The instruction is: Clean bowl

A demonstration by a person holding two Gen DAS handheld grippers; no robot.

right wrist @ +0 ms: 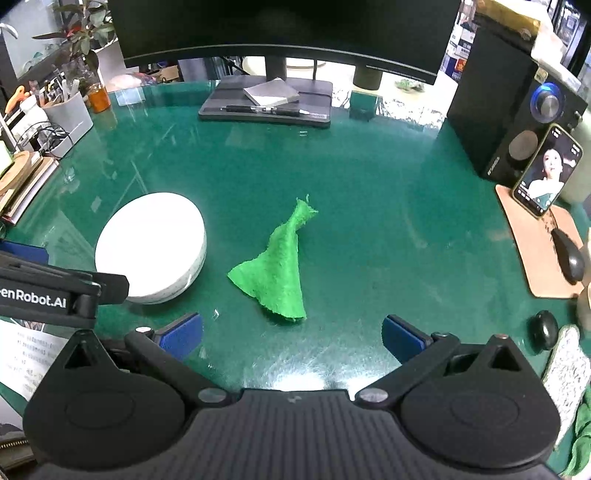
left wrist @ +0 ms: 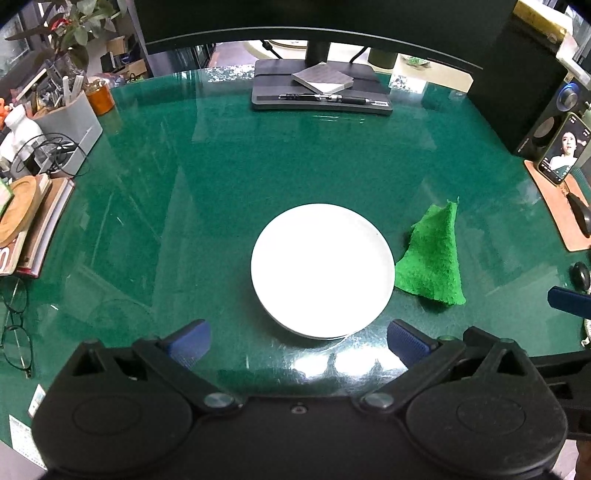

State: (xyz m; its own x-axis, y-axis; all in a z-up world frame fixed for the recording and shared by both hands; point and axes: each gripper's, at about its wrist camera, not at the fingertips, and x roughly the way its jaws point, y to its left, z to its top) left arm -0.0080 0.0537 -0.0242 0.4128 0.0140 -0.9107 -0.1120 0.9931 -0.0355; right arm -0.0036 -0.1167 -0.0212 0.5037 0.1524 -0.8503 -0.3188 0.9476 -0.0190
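Resting on green desk (left wrist: 258, 177), white bowl (left wrist: 321, 269), green cloth (right wrist: 275, 273) beside it

glass-topped green desk (left wrist: 295, 166), monitor (right wrist: 280, 29), speaker (right wrist: 517, 122)

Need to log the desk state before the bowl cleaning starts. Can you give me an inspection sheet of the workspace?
Surface: green desk under glossy glass, glare near edge.
Job's things: white bowl upright; green cloth rumpled beside it, apart.
Clutter: pen, phone, mouse, glasses, books.
Grippers: left gripper open, empty; right gripper open, empty.
Cables: black loop by organiser.
Surroundings: monitor, speaker, plant.
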